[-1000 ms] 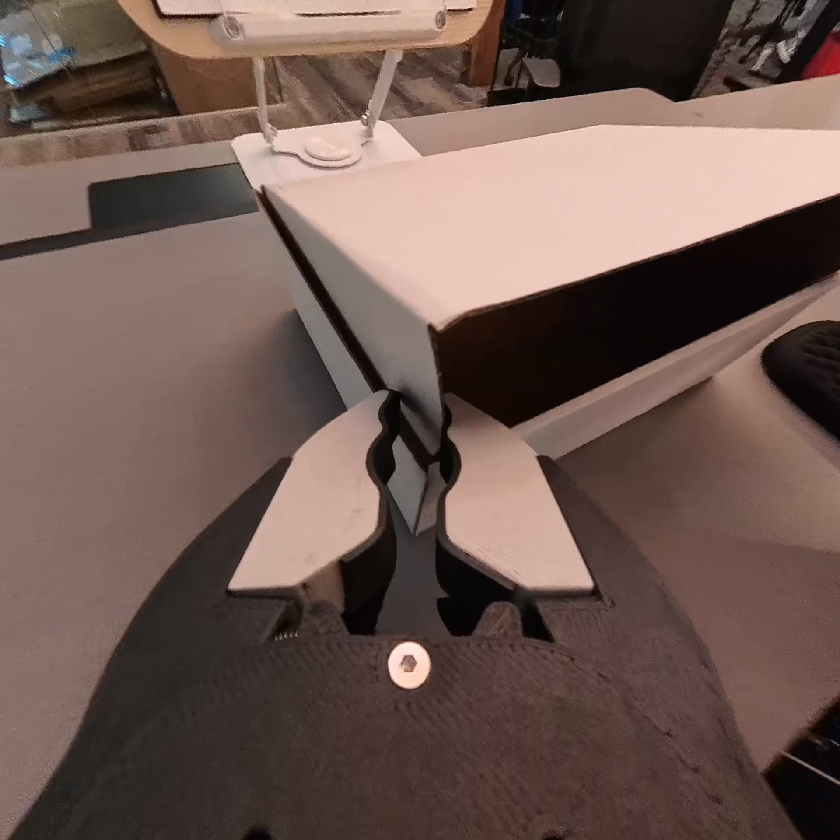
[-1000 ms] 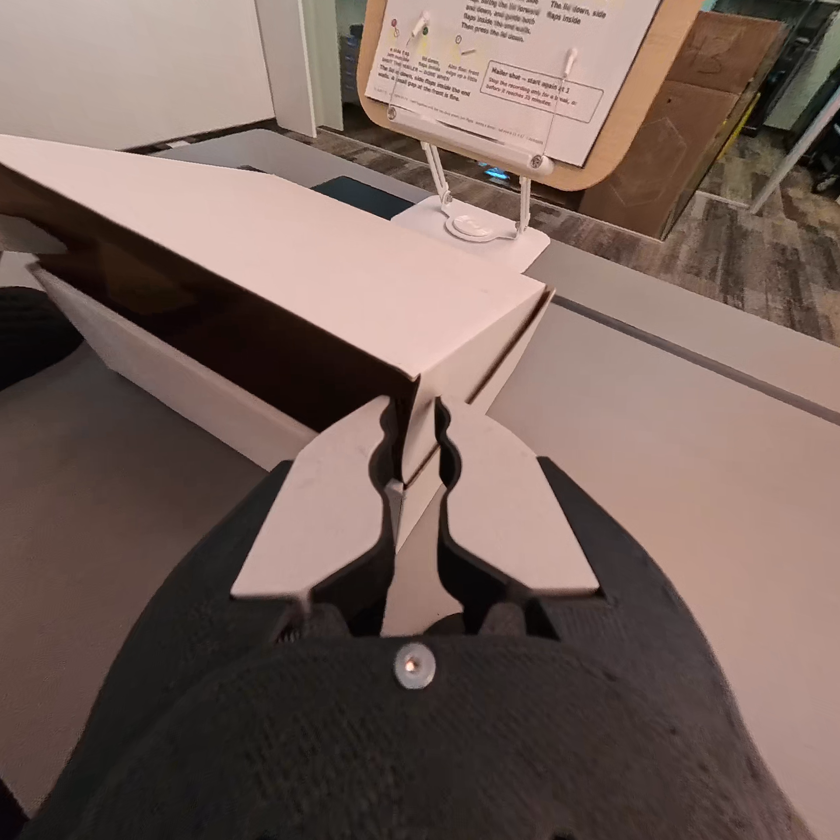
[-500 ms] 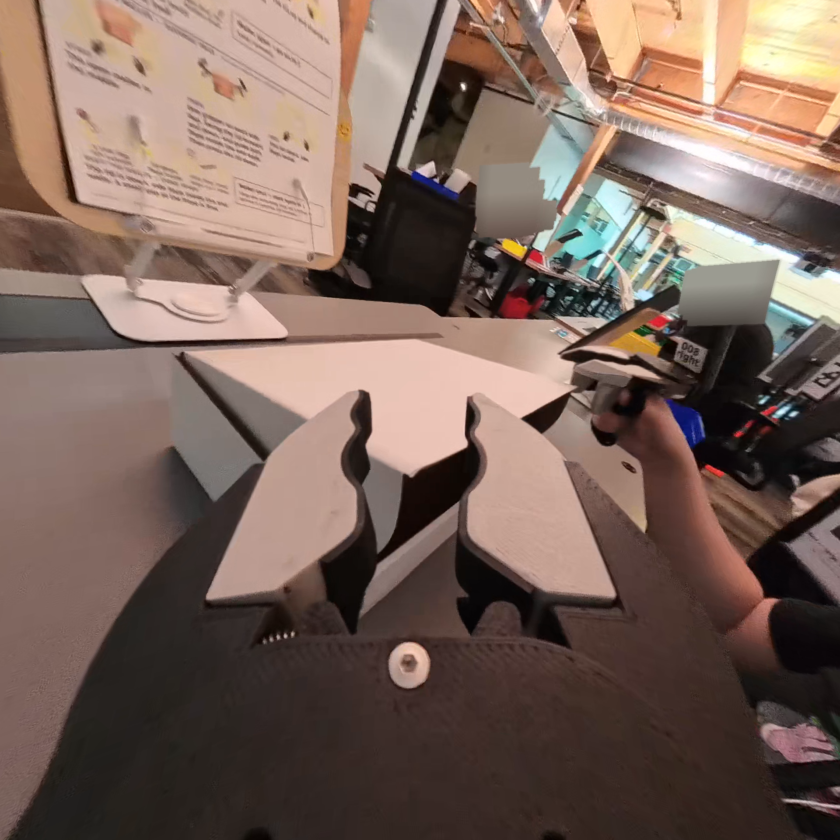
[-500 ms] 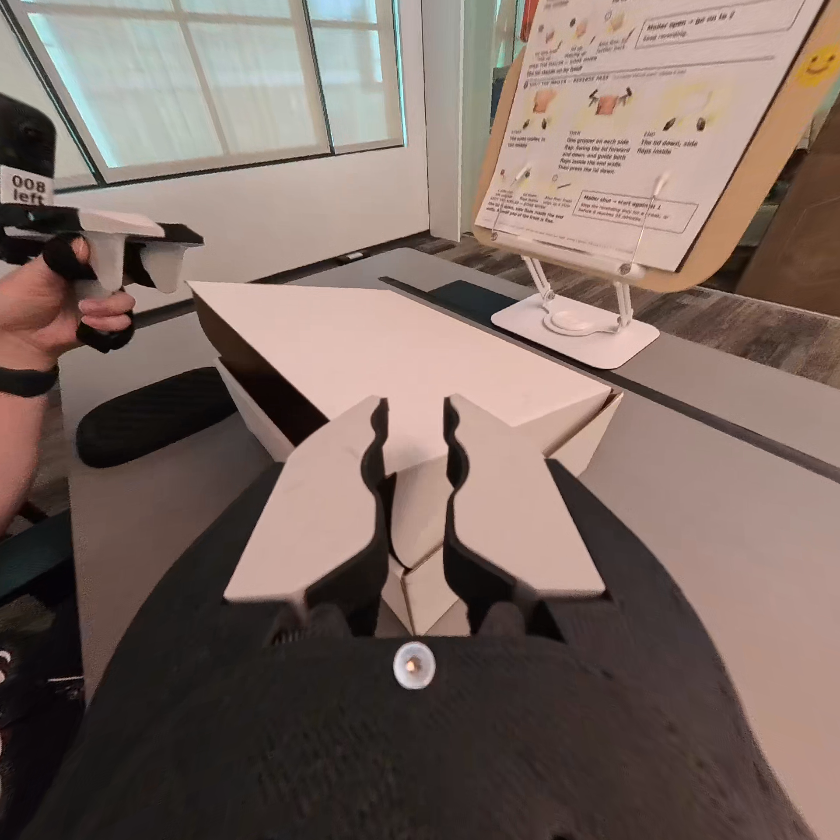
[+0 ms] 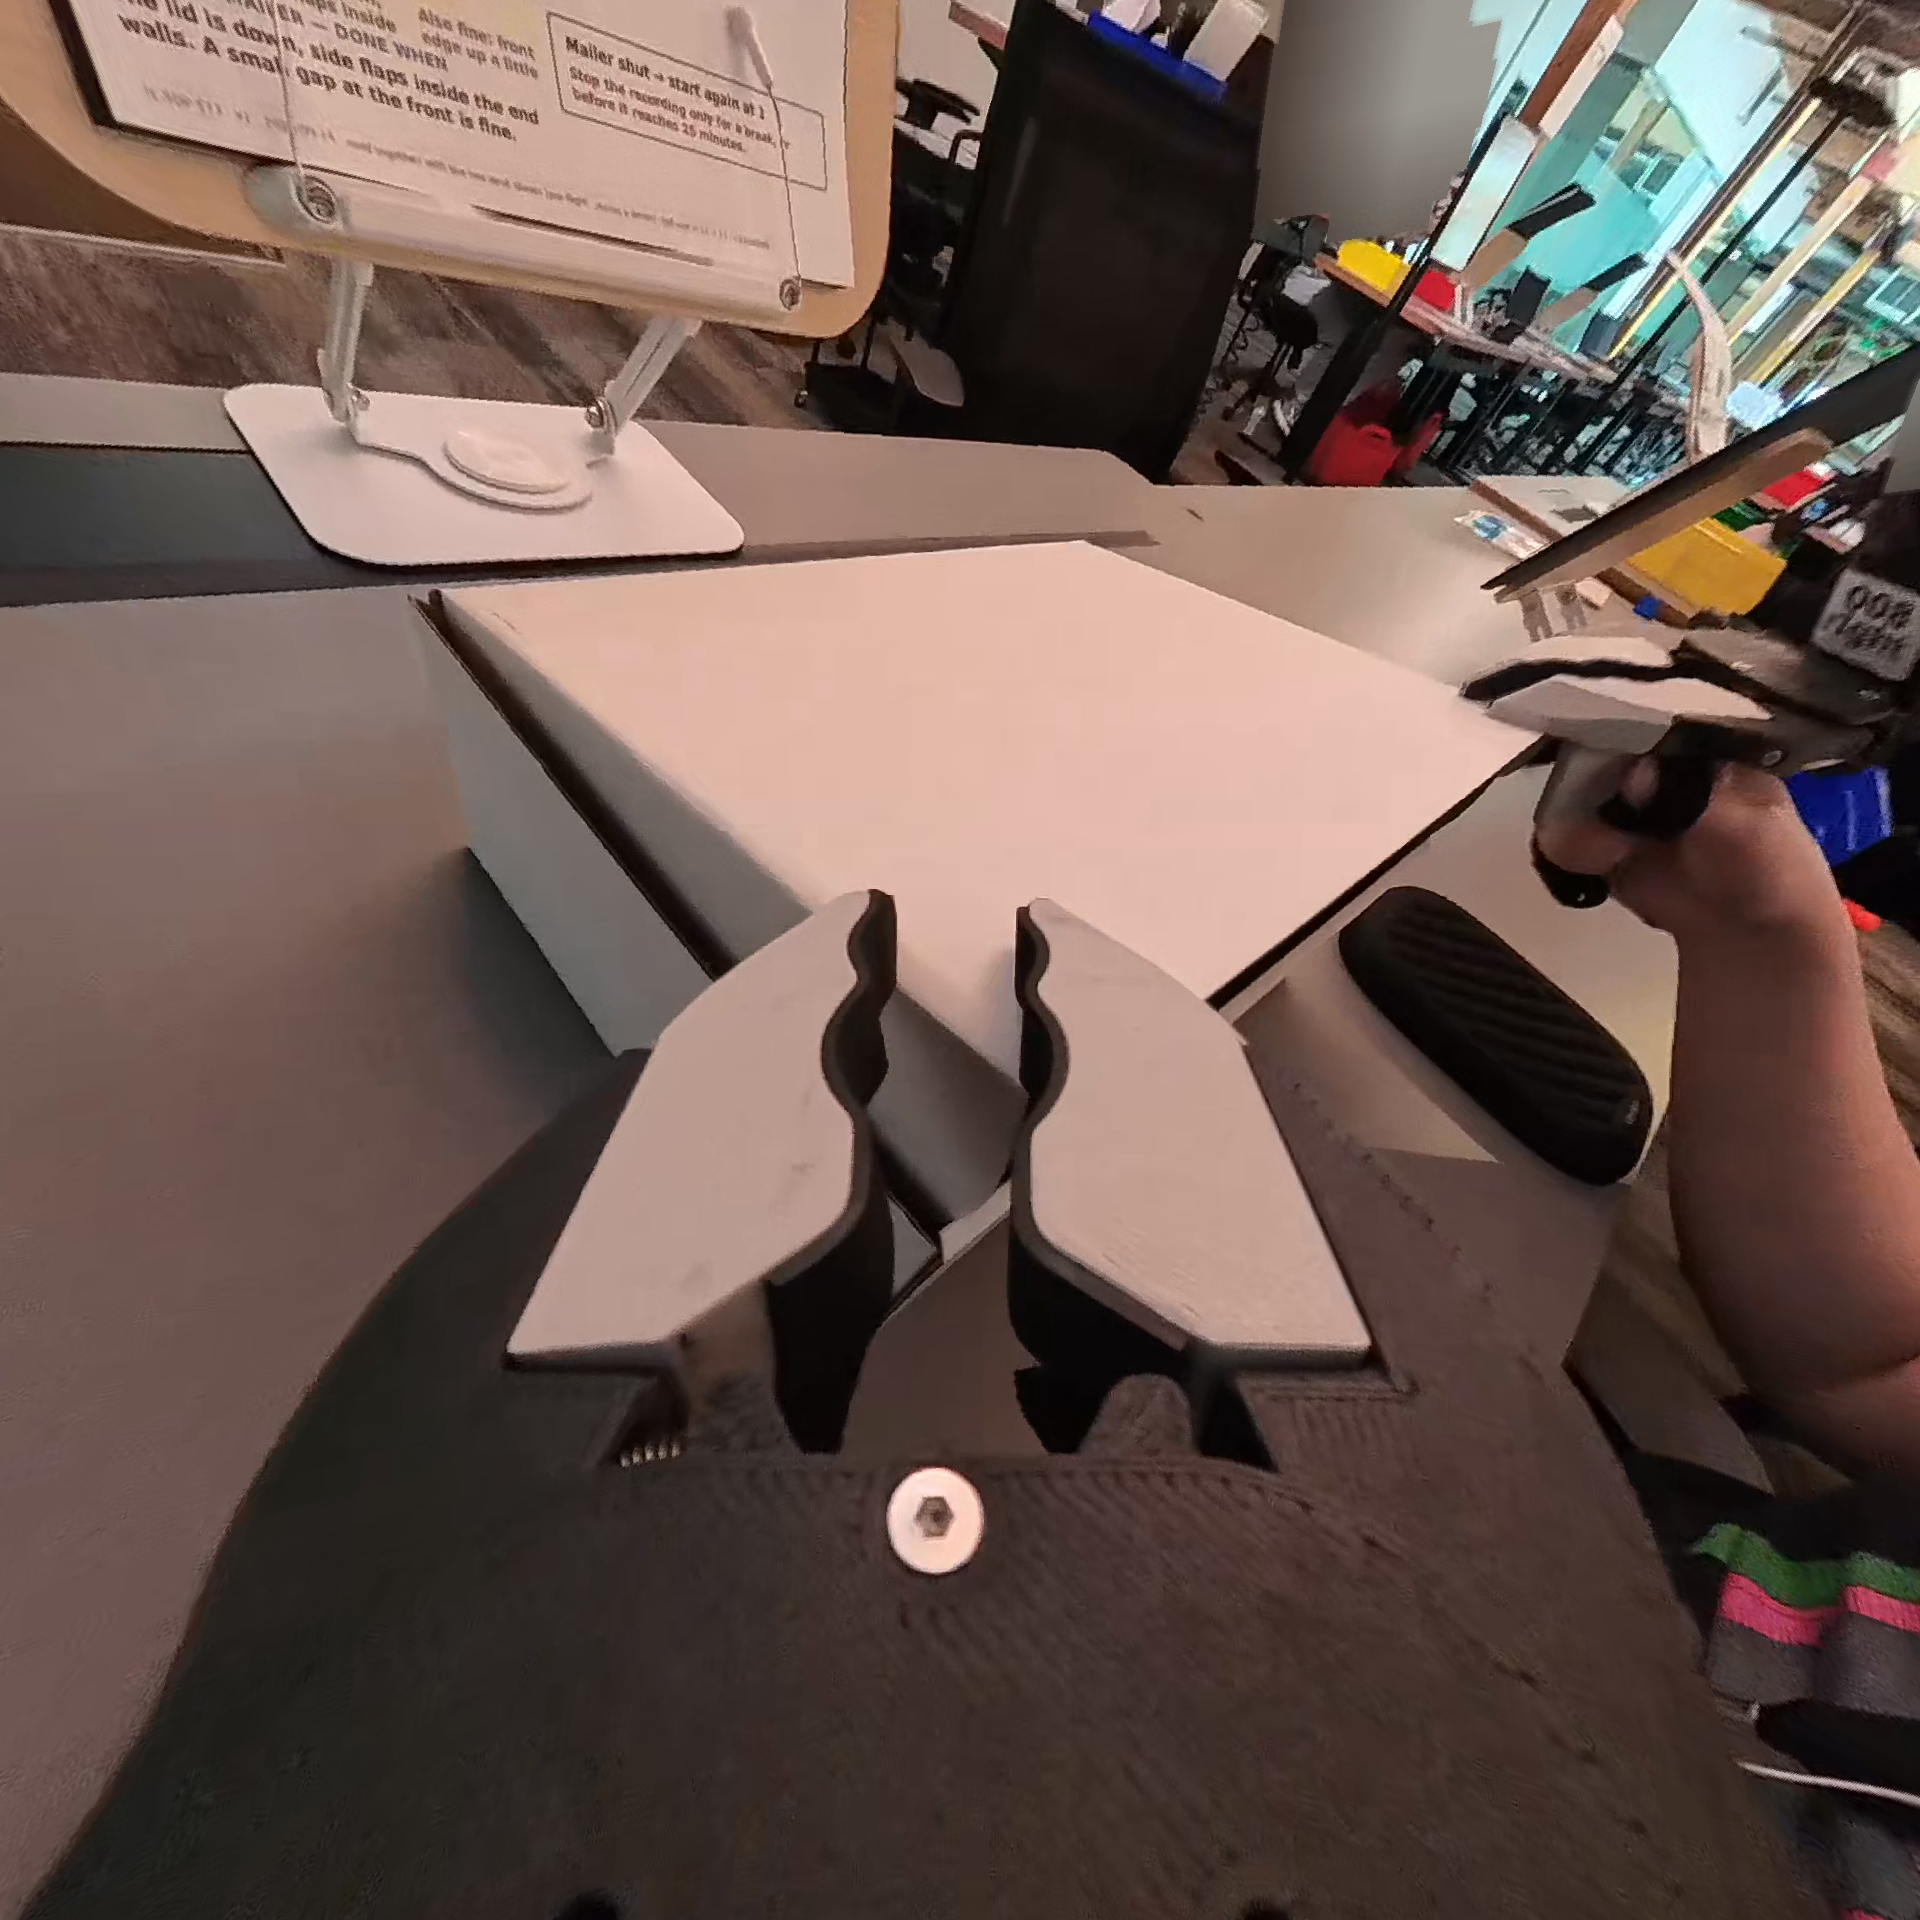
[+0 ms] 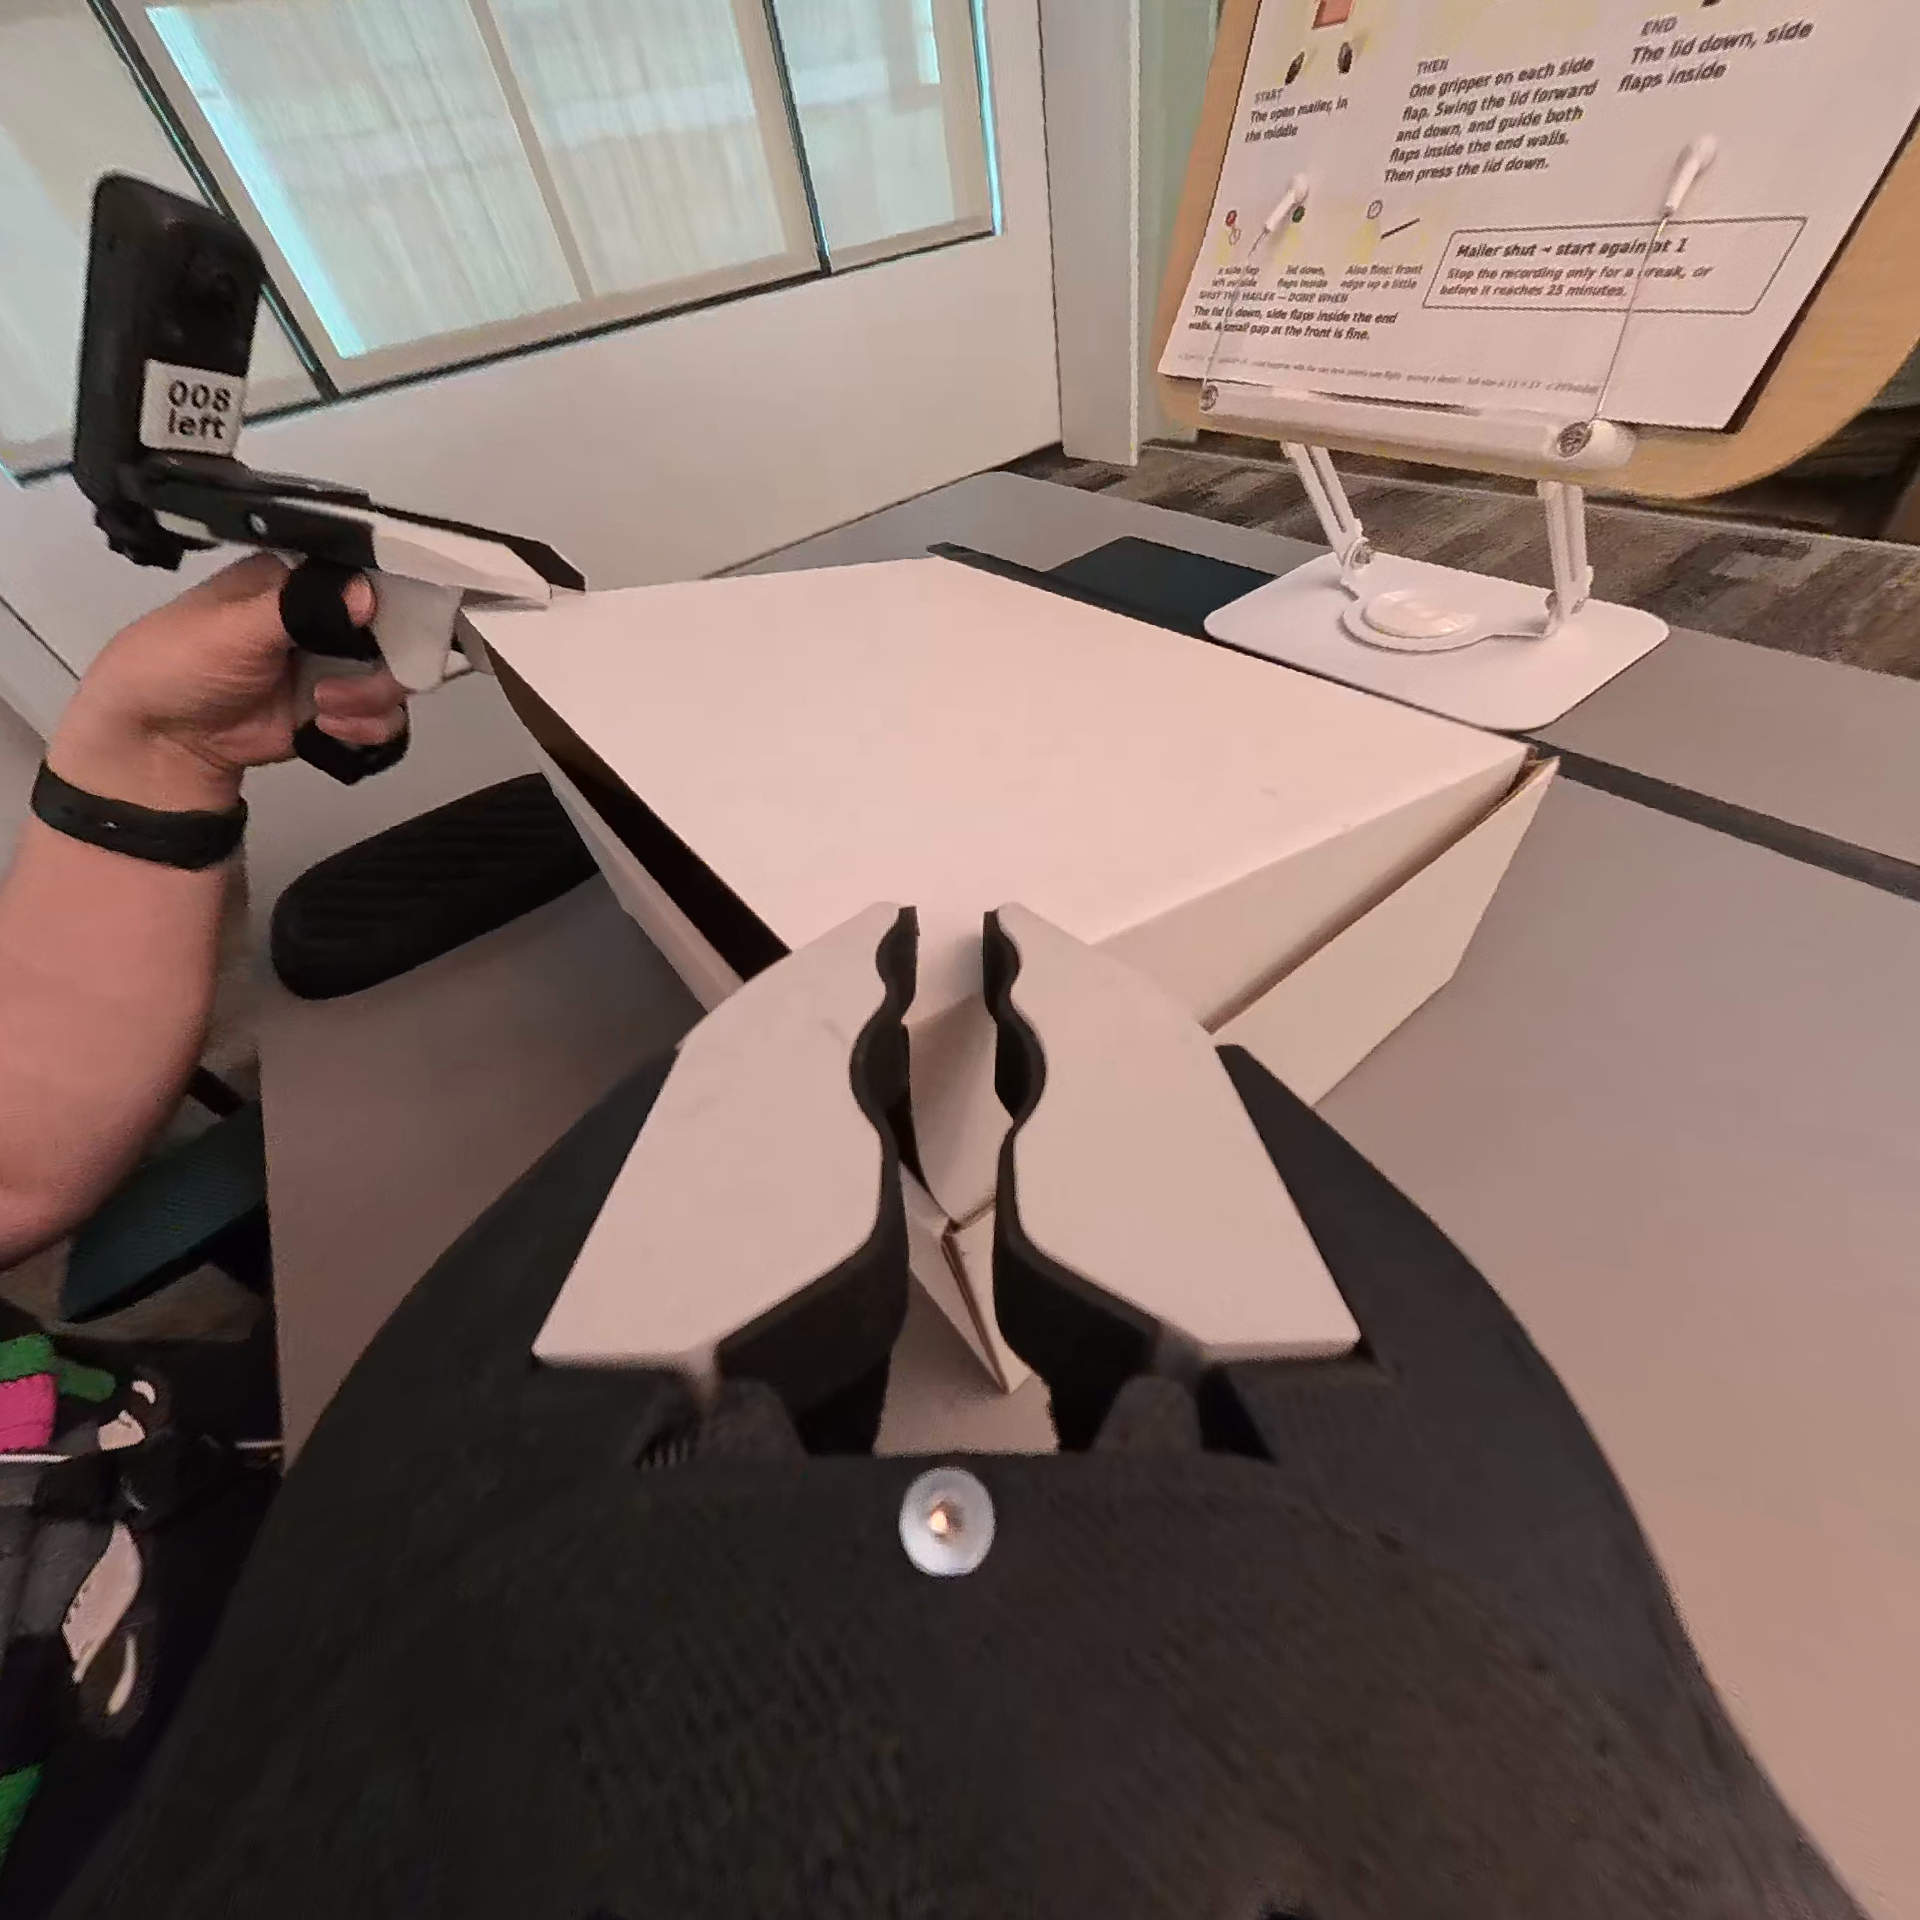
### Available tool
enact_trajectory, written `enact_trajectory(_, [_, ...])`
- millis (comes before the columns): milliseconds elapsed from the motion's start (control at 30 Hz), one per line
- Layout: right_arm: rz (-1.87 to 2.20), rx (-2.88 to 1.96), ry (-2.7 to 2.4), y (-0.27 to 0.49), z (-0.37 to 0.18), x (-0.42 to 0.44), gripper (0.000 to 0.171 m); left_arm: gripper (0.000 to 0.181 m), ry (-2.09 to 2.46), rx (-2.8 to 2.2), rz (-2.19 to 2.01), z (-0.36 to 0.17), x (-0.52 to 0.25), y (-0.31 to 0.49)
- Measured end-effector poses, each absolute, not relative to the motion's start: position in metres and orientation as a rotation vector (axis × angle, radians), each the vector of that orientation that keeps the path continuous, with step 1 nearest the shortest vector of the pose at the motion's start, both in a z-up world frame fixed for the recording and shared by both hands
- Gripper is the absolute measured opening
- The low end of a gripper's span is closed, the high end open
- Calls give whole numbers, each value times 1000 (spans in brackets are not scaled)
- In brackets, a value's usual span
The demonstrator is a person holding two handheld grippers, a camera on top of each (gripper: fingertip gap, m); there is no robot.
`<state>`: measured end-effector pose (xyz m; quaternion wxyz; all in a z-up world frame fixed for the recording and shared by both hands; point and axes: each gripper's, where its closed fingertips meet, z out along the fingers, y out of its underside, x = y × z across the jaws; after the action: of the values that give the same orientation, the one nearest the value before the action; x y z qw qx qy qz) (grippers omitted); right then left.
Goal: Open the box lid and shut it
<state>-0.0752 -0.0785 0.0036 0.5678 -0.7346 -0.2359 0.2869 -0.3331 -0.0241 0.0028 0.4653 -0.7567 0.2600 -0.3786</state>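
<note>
The white cardboard box (image 5: 582, 862) sits on the grey table, its lid (image 5: 987, 748) lowered almost flat. A dark gap shows under the front edge of the lid (image 6: 935, 748). My left gripper (image 5: 956, 925) hovers over the lid's front left corner with its jaws a little apart, holding nothing. My right gripper (image 6: 951, 925) hovers over the front right corner, jaws nearly together with only a thin slit, and the lid corner shows below them. Each gripper also shows in the other view, the right one (image 5: 1507, 717) and the left one (image 6: 540, 592), tips at the lid corners.
A paper sheet on a white stand (image 5: 488, 488) is behind the box, also in the right wrist view (image 6: 1434, 634). A black padded rest (image 5: 1496, 1049) lies at the table's front edge, by the person's arms. Office furniture stands beyond the table.
Both grippers let go of the lid's side flaps and lifted above the corners. The lid dropped from steeply raised to nearly flat. Both jaws are narrower than half a second ago.
</note>
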Motion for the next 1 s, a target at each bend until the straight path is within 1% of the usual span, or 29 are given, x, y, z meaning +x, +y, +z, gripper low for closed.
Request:
enact_trajectory(67, [710,-1707,-551,-80,6,-75,13,22,628,-1850,-984,4,-334,-25])
enact_trajectory(100, [702,-1684,-560,-80,10,-72,16,23,619,-1836,-1023,8,-336,-24])
enact_trajectory(167, [634,-1586,-549,-73,31,-55,22,26,546,-1759,-1099,25,-348,-13])
enact_trajectory(200, [587,-1528,-514,-64,45,-41,22,27,495,-1716,-1117,34,-357,-1])
enact_trajectory(267, [544,-1463,-397,-34,63,-6,23,36,400,-1675,-1107,44,-377,34])
enact_trajectory(300, [571,-1473,-347,-15,63,8,28,46,378,-1693,-1086,41,-383,55])
enact_trajectory(367, [708,-1604,-265,29,37,22,47,64,375,-1799,-1094,19,-383,96])
enact_trajectory(400, [810,-1681,-240,47,19,20,48,67,388,-1847,-1163,7,-376,109])
enact_trajectory(467, [1042,-1754,-222,67,-5,3,49,67,412,-1877,-1406,-4,-352,121])
enact_trajectory(567, [1195,-1799,-166,87,-26,-12,58,68,414,-1886,-1624,-12,-328,134])
enact_trajectory(800, [1226,-1836,-151,99,-44,-29,61,80,427,-1950,-1664,-41,-299,148])
enact_trajectory(833, [1270,-1848,-172,95,-44,-38,67,81,417,-1945,-1699,-40,-295,146])
enact_trajectory(900, [1306,-1885,-210,88,-46,-48,64,84,467,-1980,-1723,-43,-283,136])
enact_trajectory(1000, [1337,-1917,-248,80,-50,-53,60,85,520,-2022,-1612,-47,-278,133])
